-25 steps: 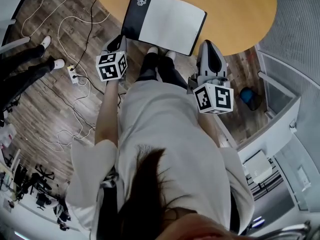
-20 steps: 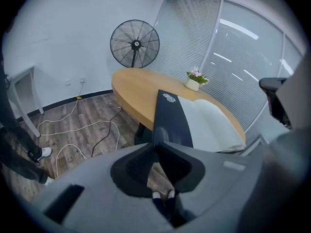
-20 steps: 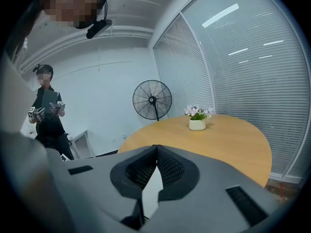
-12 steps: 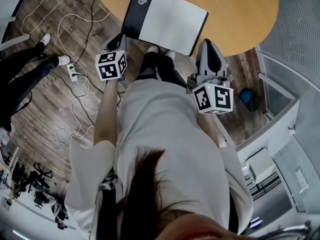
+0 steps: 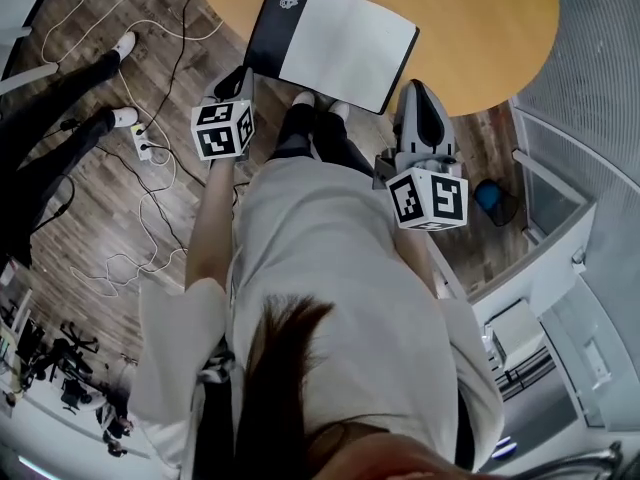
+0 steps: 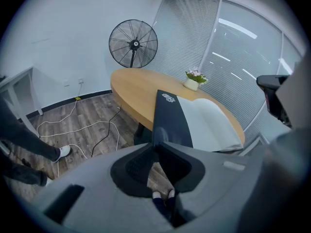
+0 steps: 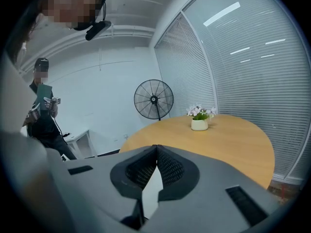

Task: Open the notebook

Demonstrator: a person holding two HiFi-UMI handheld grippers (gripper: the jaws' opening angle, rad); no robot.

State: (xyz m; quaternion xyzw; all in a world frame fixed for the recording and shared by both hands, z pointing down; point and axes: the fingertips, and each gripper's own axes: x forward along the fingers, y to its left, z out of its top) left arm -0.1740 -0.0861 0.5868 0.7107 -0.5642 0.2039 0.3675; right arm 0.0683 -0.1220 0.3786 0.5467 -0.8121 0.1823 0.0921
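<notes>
The notebook (image 5: 335,40) lies open near the front edge of the round wooden table (image 5: 480,28), its black cover (image 5: 272,23) flipped out to the left and a blank white page facing up. In the left gripper view the notebook (image 6: 199,123) lies just beyond the jaws. My left gripper (image 5: 238,80) hangs short of the table's edge, off the notebook's left corner, shut with nothing in it; its tips (image 6: 156,143) meet. My right gripper (image 5: 418,96) stays off the notebook's right corner, also shut and empty, tips together (image 7: 156,147).
A small pot of flowers (image 7: 199,122) stands further in on the table. A standing fan (image 6: 133,43) is behind it. White cables and a power strip (image 5: 145,146) lie on the wooden floor at the left, where a bystander's legs (image 5: 60,98) stand. Blinds run along the right.
Both grippers have kept still. The bystander's legs at the left have shifted, one foot now further up the picture.
</notes>
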